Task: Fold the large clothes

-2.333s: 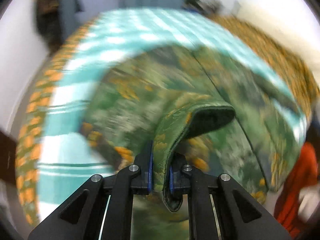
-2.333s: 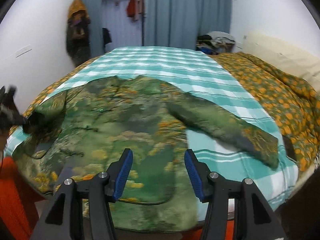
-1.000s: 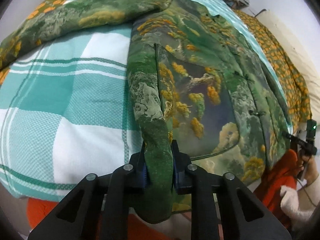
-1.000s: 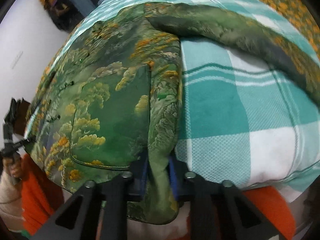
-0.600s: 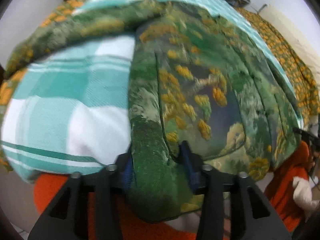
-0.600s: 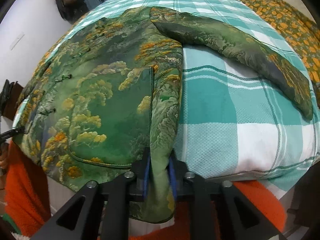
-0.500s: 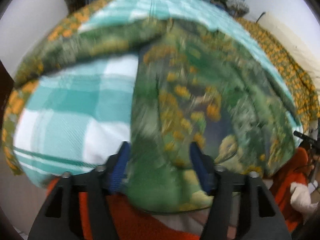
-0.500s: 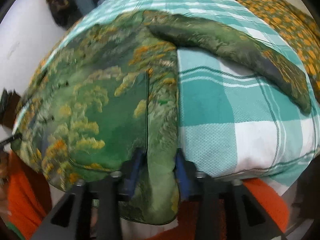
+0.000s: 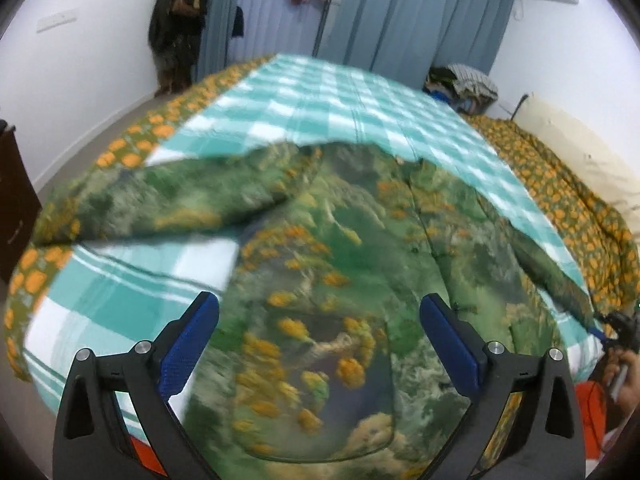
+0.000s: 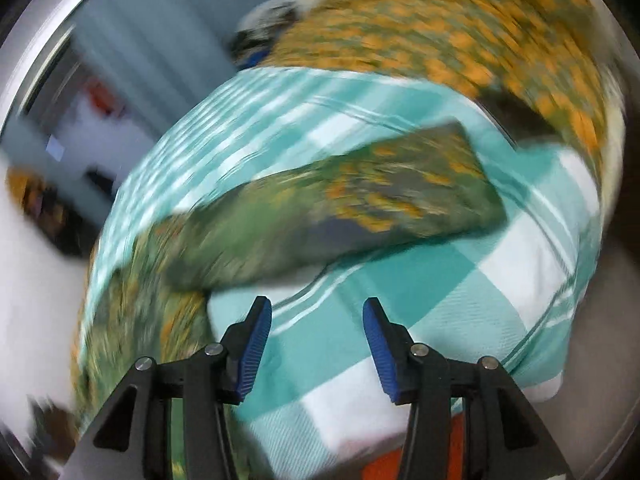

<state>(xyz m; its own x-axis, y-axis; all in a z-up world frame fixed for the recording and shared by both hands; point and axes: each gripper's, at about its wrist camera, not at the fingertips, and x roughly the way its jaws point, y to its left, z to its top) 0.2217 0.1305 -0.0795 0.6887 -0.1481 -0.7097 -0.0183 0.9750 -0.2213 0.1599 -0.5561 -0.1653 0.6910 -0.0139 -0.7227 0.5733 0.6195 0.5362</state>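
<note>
Green landscape-print jacket (image 9: pixel 340 280) lies spread on the teal-checked bed (image 9: pixel 320 108), sleeves out; left gripper (image 9: pixel 320 344) and right gripper (image 10: pixel 318 344) hover above, fingers spread apart, empty.

Lighting's pretty flat and even in both shots, soft indoor light, white walls bright, no hard glare anywhere. Only real shadow is a soft dark strip under the sleeve (image 10: pixel 340 208) in the right wrist view. That view is a mess of motion blur: the orange floral quilt (image 10: pixel 460 32) and curtains smear into streaks. The left wrist view is sharper at the back, but the green jacket (image 9: pixel 340 280) up close is smeared and soft. Heavy fisheye bending in both, dark vignette ring around the edges. Both sets of black fingers stay crisp.
</note>
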